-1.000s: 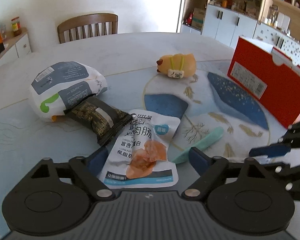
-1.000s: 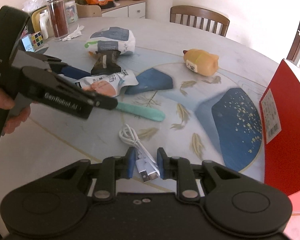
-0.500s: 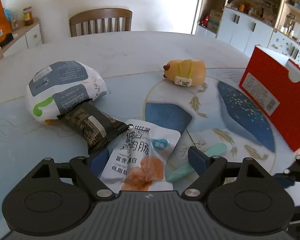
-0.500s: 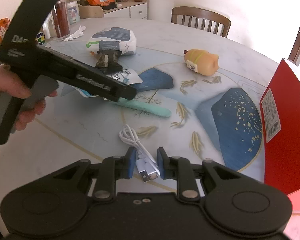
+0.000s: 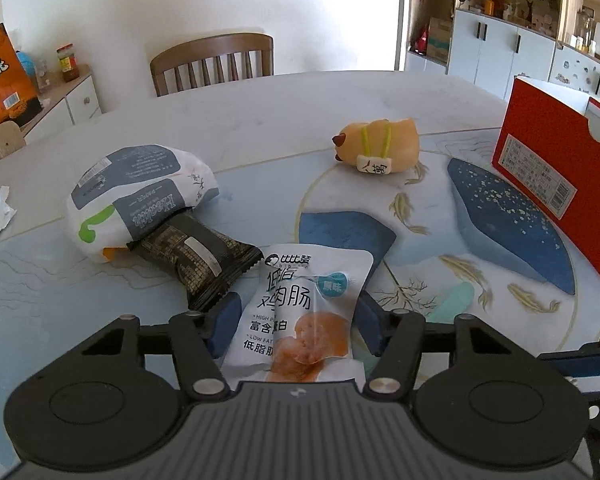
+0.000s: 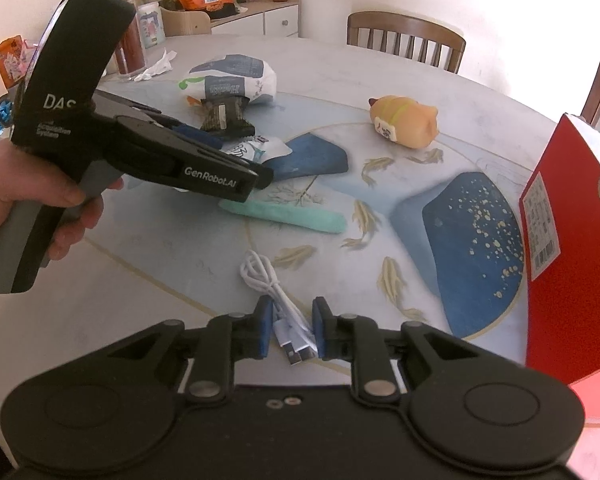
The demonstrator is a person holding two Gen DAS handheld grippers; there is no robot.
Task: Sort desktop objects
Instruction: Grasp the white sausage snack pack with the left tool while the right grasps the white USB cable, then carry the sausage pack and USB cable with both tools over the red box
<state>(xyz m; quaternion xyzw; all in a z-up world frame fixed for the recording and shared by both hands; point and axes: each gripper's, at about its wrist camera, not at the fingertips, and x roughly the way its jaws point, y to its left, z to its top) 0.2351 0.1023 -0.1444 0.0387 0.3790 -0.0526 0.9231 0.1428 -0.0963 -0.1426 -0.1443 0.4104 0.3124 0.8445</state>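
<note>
Chicken sausage pouch (image 5: 300,312): lies mid-table beside the dark snack packet (image 5: 196,256), long axis running away along the left gripper (image 5: 296,322), whose fingers straddle it, spread, not yet pinching. Right gripper (image 6: 290,330): pinching the white USB cable (image 6: 268,280) near the table's front edge.

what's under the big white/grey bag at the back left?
The dark snack packet has one end tucked under the white bag; an orange bit pokes out beside it. What that is, and anything further under the bag, is covered.
</note>
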